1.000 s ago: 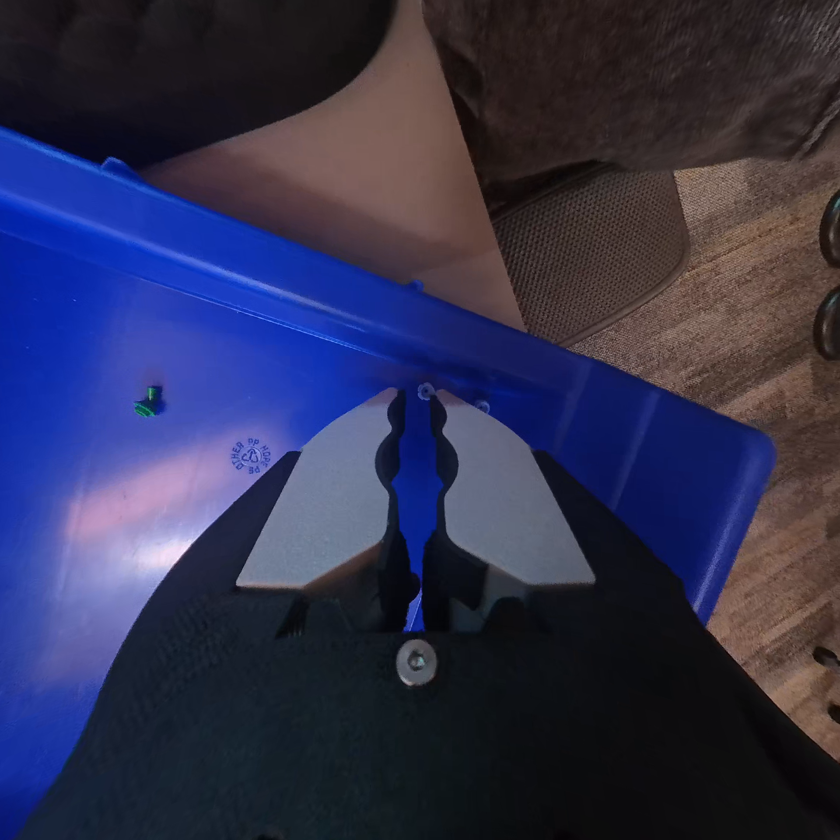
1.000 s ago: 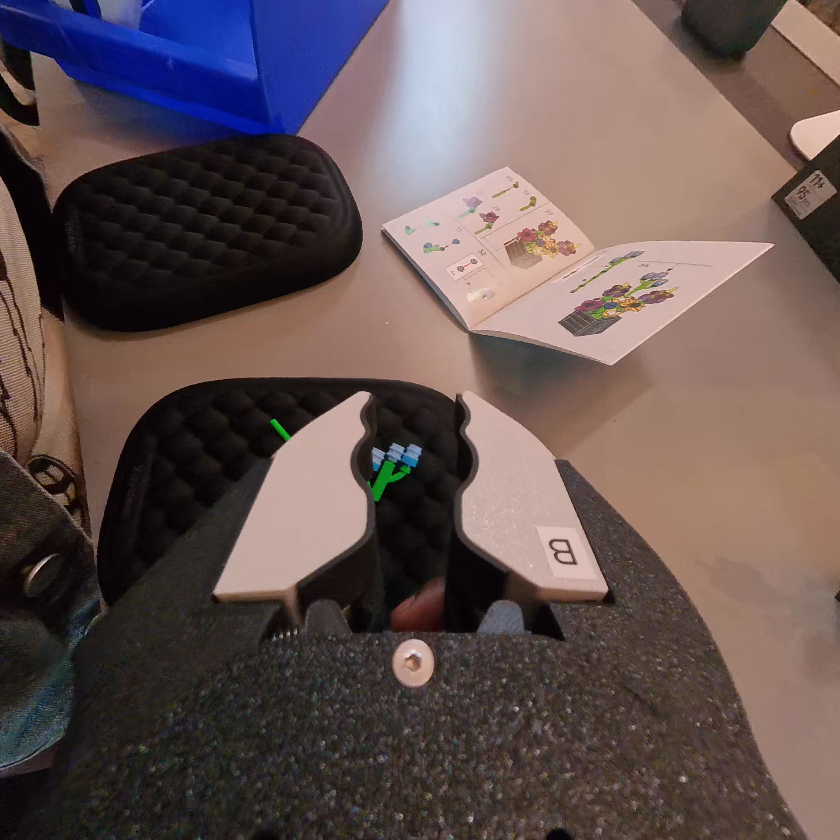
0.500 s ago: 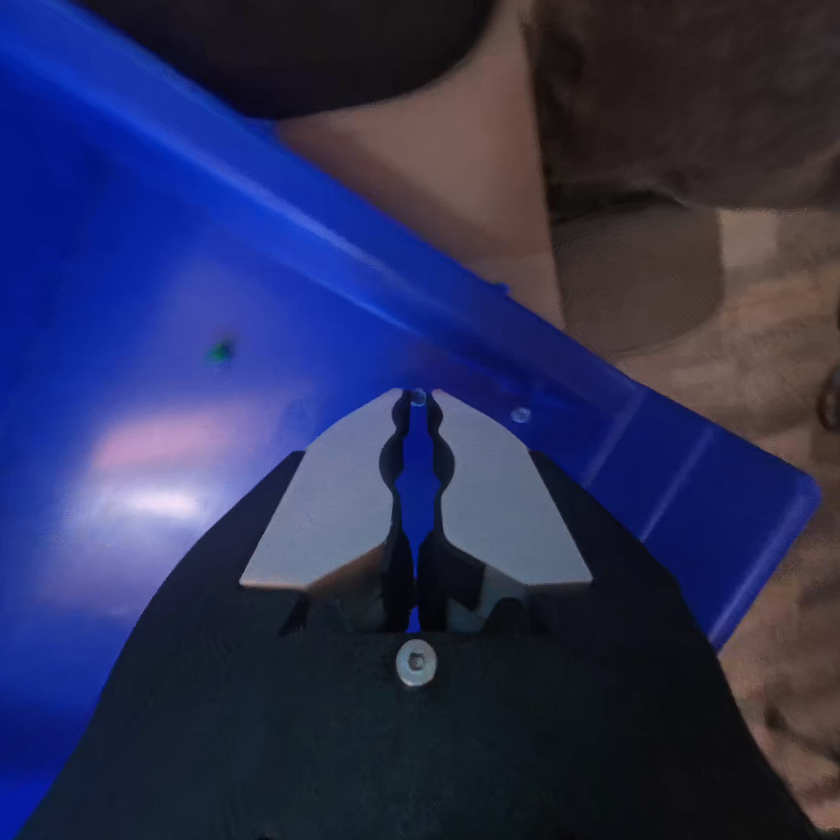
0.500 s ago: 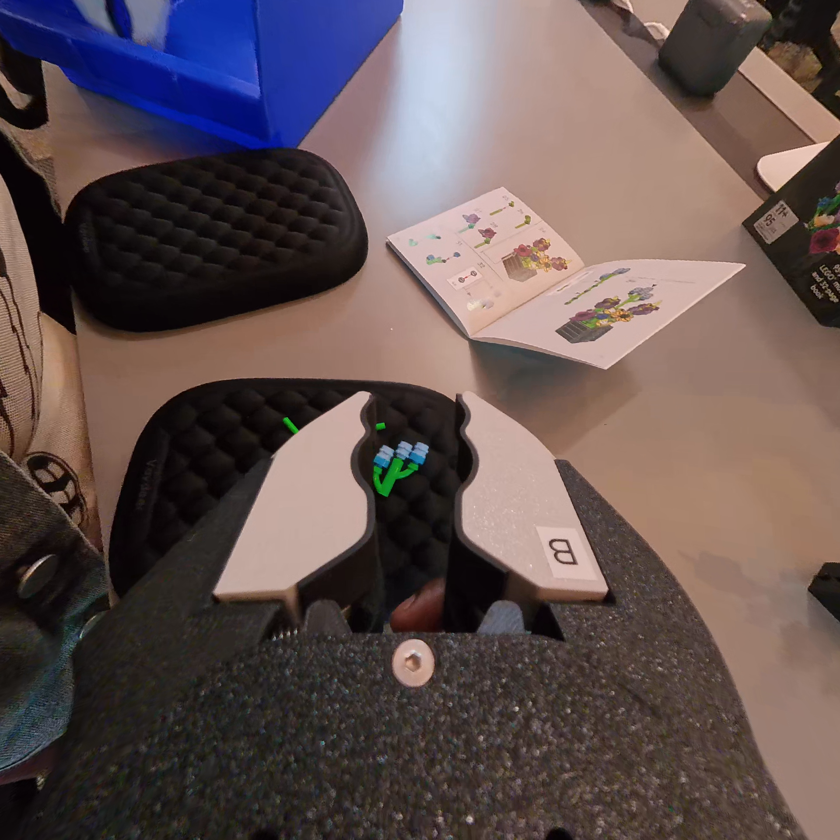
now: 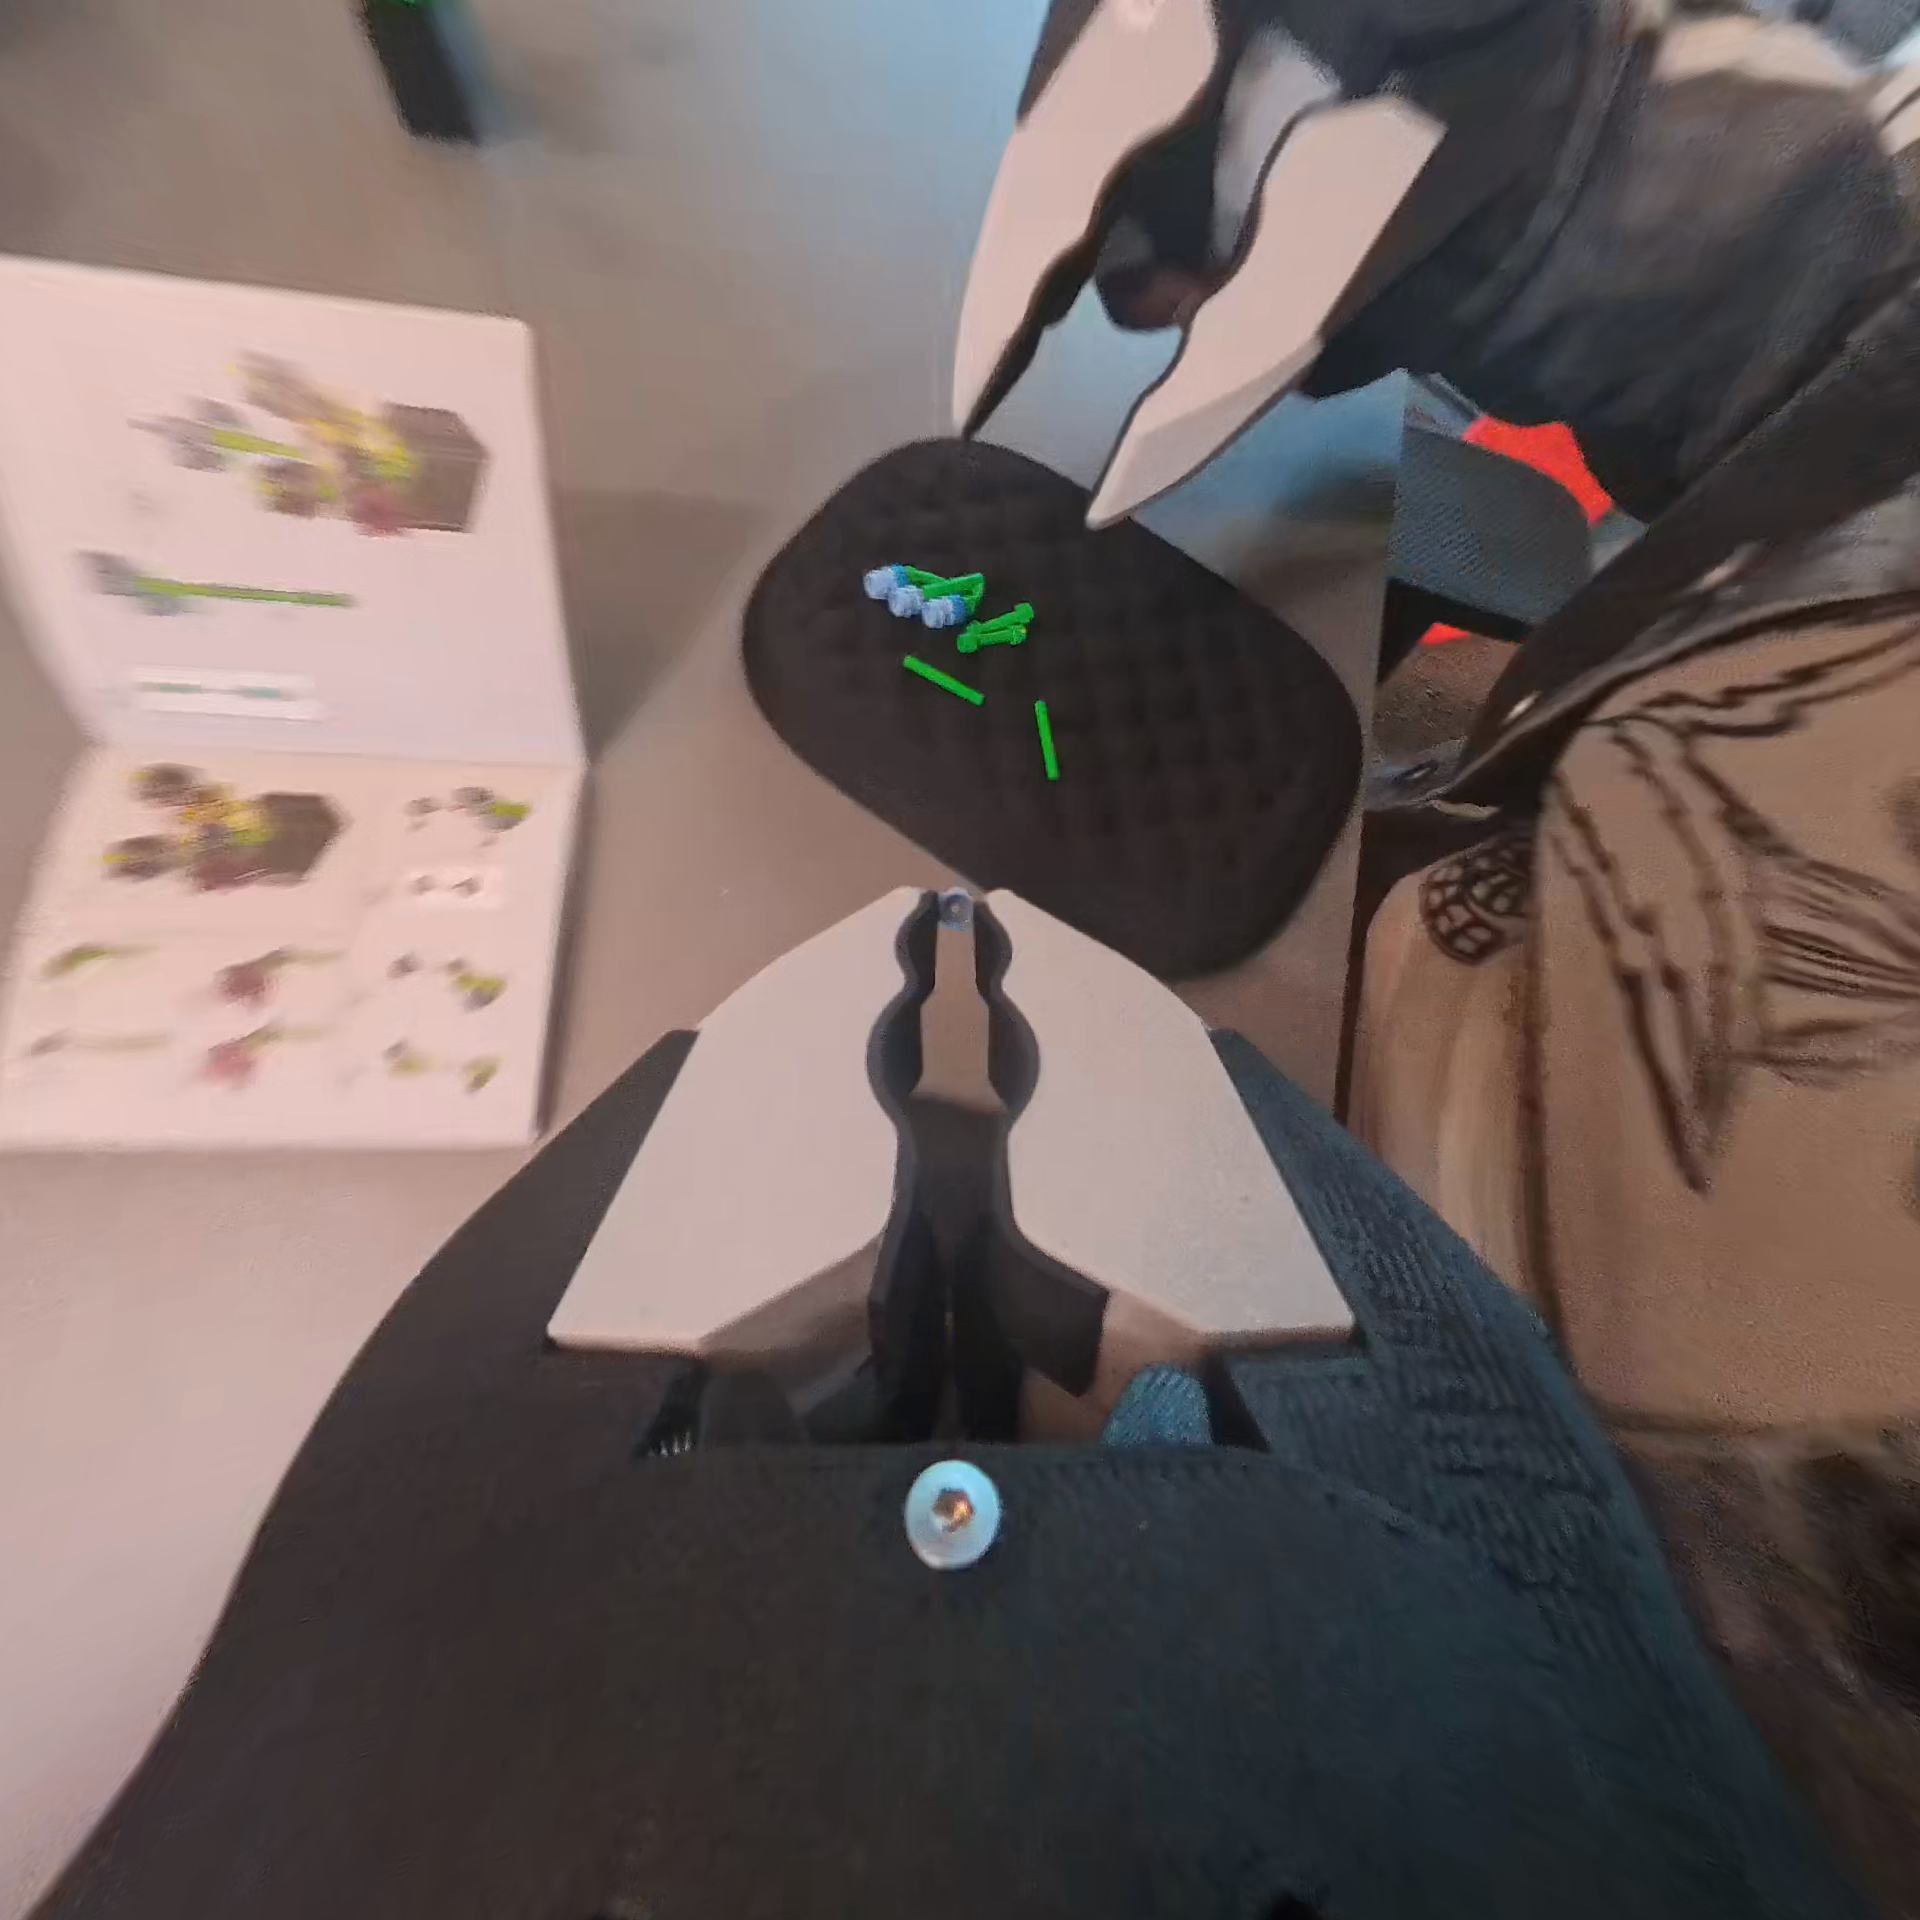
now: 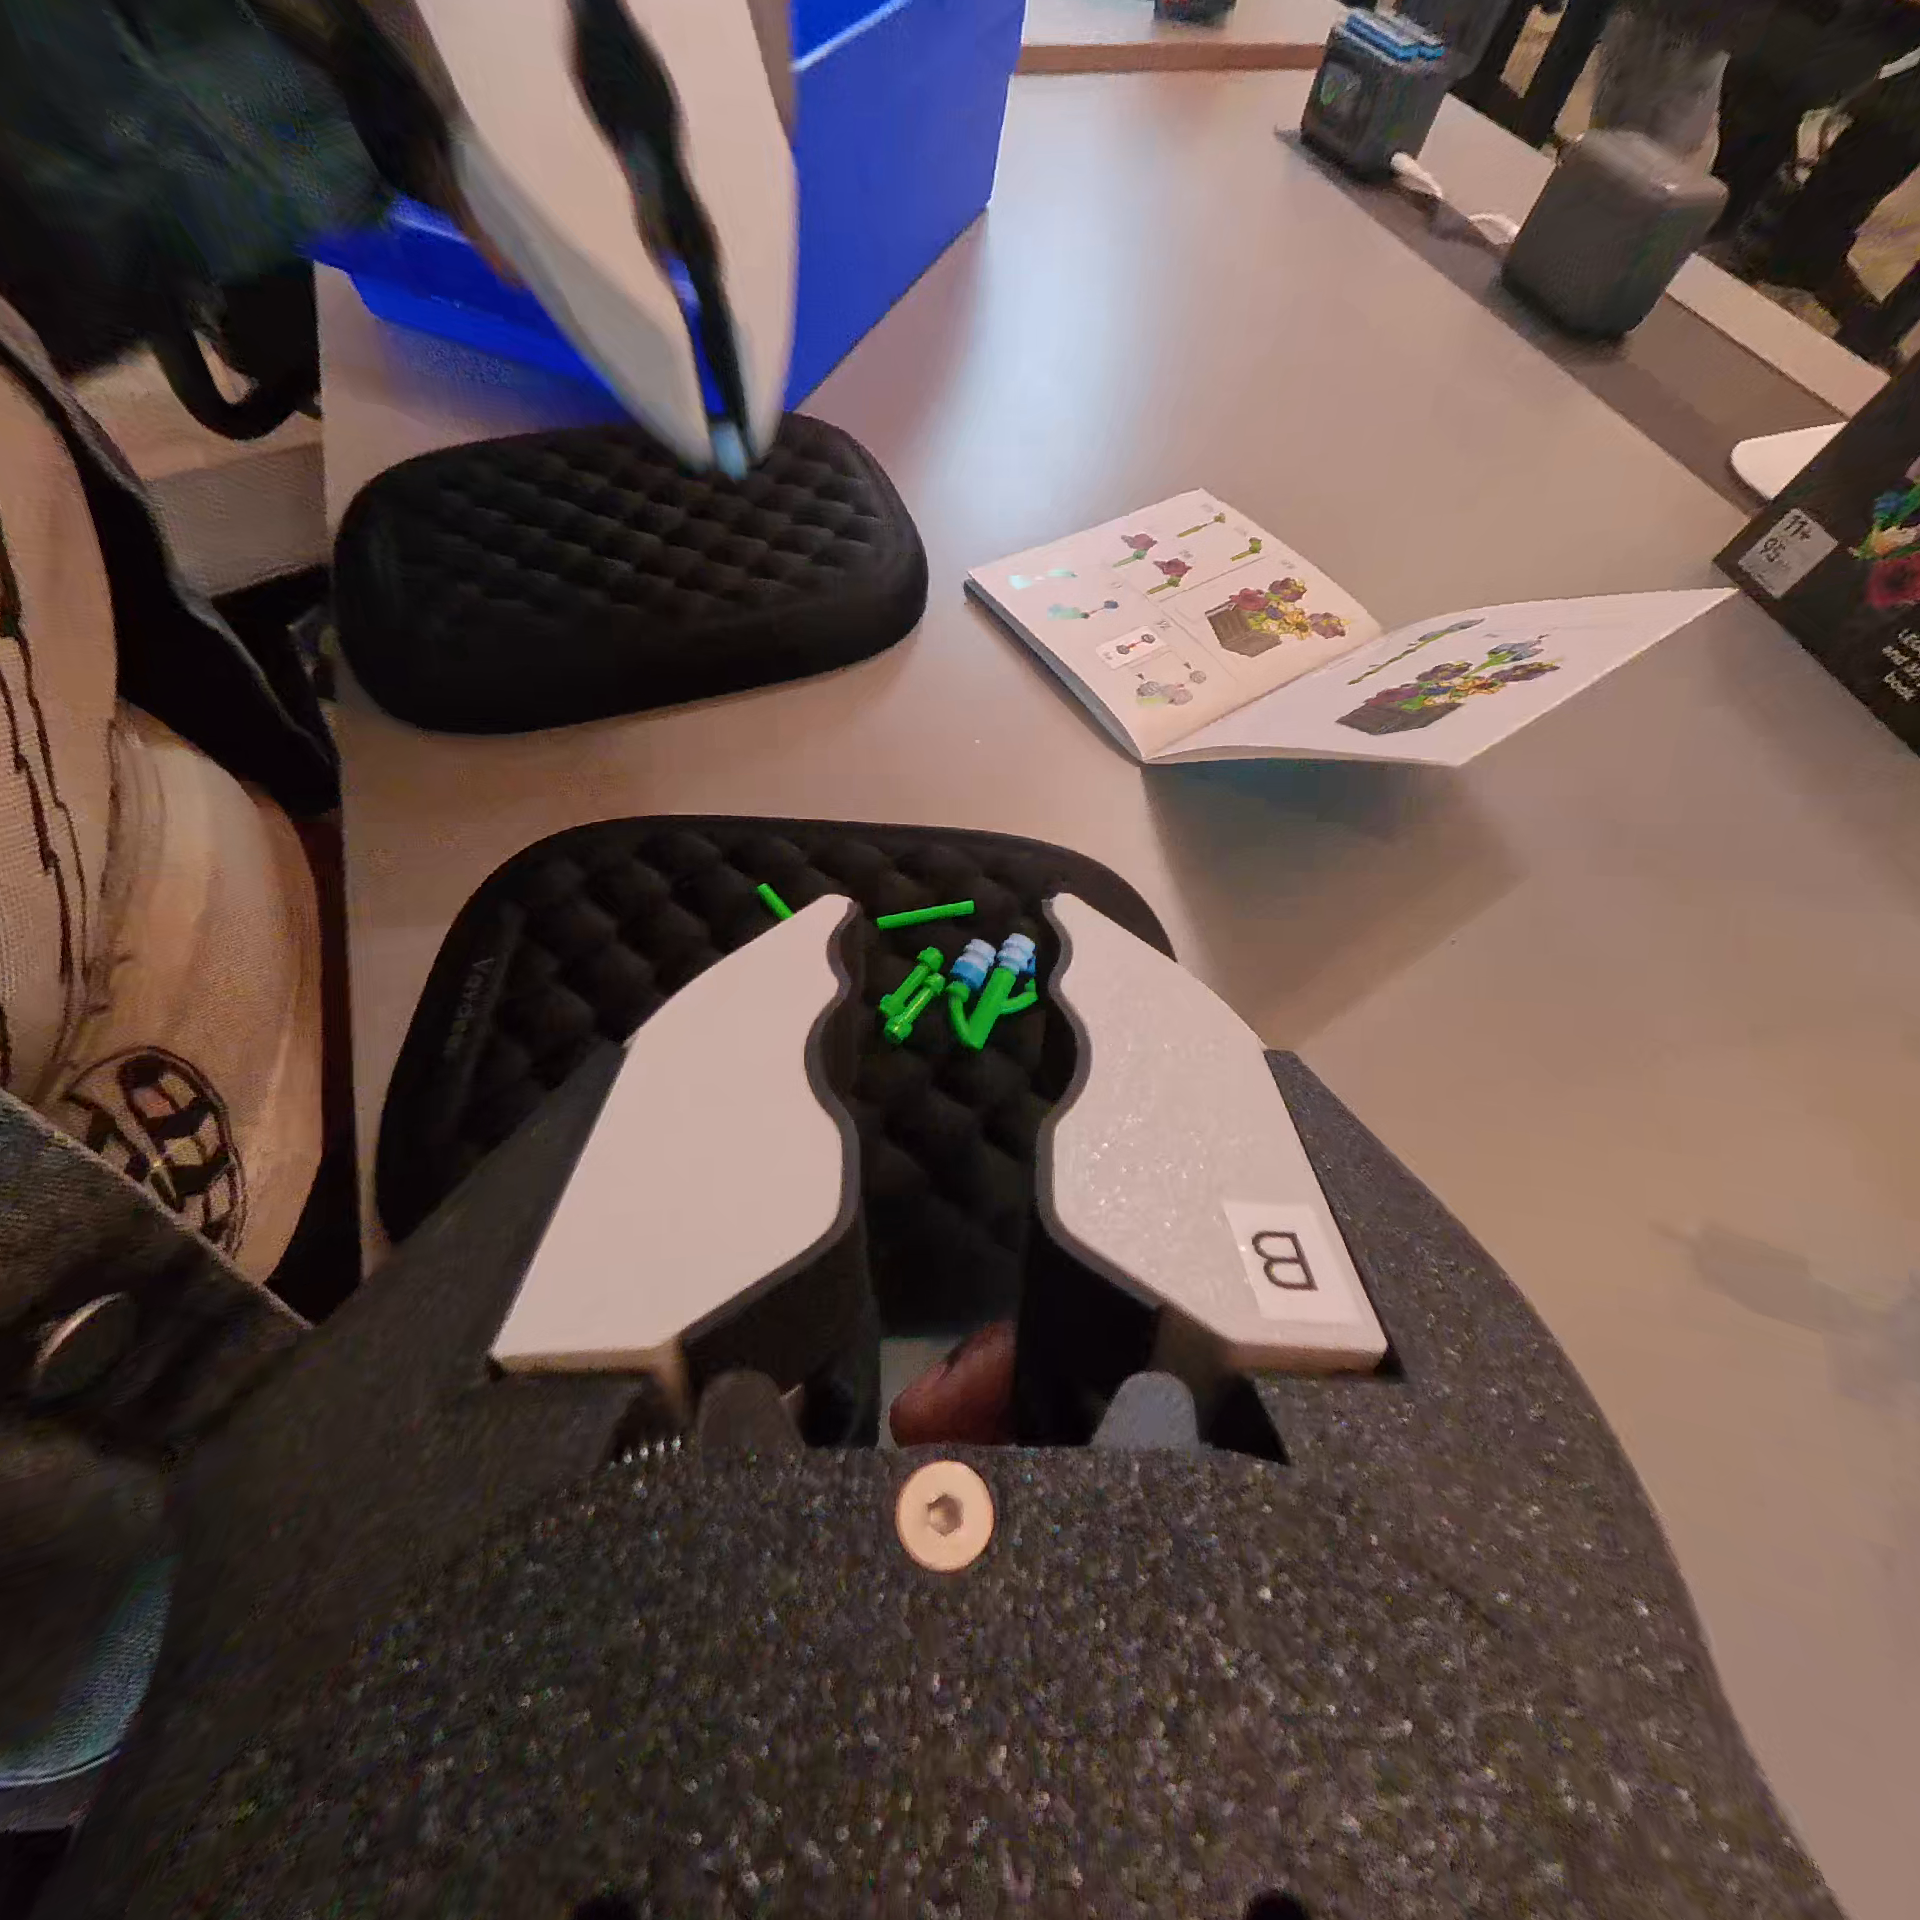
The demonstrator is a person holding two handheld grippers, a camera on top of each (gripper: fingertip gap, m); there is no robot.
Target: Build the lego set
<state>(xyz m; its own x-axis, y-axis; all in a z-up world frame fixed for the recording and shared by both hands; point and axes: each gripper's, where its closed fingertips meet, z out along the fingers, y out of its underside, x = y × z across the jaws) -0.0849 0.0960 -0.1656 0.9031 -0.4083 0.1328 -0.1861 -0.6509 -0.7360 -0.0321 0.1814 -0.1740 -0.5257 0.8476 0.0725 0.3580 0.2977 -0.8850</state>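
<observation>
left gripper had its two pale grey, wavy-edged fingers nearly closed, and they pinched a tiny light blue lego piece at the very tips. in the right wrist view this same gripper stood with its tips at the far edge of a black quilted pad, a soft cushion with rounded corners, near a blue plastic bin.

right gripper was wide apart and held nothing; its body was rough black printed plastic. it hovered above a second black quilted pad, the landmark here. on this pad lay small lego parts: a green branched stem with light blue flower buds, a short green connector just beside it, and two thin green rods. the stem and the connector showed in the gap between the right gripper's fingers.

beyond this pad, on the smooth grey table, an open instruction booklet lay with one page lifted. a dark box stood further out from the pad, at the table edge.
</observation>
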